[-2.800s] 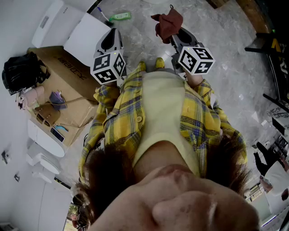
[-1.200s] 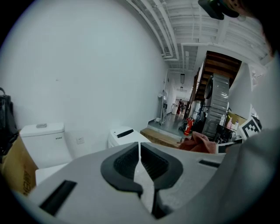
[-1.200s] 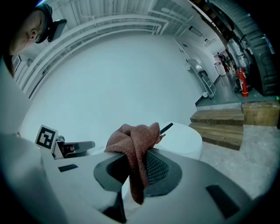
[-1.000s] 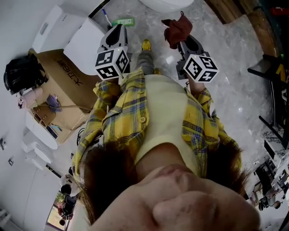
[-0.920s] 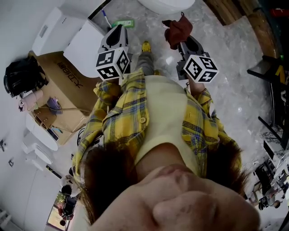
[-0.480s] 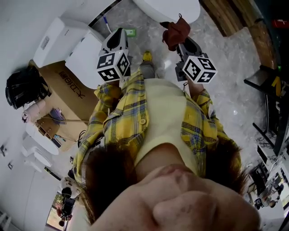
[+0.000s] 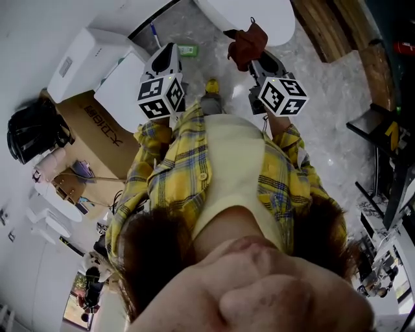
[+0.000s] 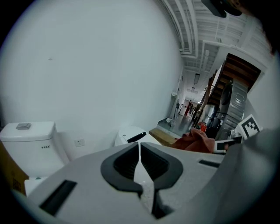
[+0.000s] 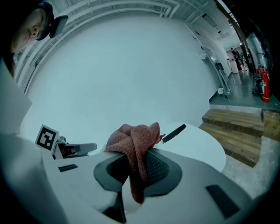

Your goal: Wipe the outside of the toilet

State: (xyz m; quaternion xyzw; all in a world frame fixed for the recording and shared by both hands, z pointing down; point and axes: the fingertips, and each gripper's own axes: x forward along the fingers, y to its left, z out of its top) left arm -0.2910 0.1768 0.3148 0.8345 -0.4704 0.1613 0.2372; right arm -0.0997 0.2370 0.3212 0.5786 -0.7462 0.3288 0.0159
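- Head view: The person stands on the grey stone floor (image 7: 324, 117) in a yellow checked shirt.
- The right gripper (image 7: 254, 57) pinches a red cloth (image 7: 246, 40). The cloth hangs in front of the near edge of a white toilet (image 7: 259, 11) at the top of the picture.
- The left gripper (image 7: 167, 50) points ahead next to it and carries nothing.
- A second toilet (image 7: 87, 48) stands on the left, with a cardboard box (image 7: 97, 130) beside it.
- One yellow shoe (image 7: 211, 84) peeks out between the two grippers.
- Left gripper view: The left gripper (image 8: 139, 151) is squeezed closed with nothing inside.
- Past it is the toilet (image 8: 130, 136) by the white wall (image 8: 87, 65). The second toilet (image 8: 27, 141) is far to the left, and the red cloth (image 8: 192, 142) is on the right.
- Right gripper view: The right gripper (image 9: 134, 171) is clamped tight on the red cloth (image 9: 135, 139), which bunches up above it.
- The toilet (image 9: 197, 146) sits just behind the cloth. I cannot tell if they touch.
- Wooden steps (image 9: 236, 127) are on the right.
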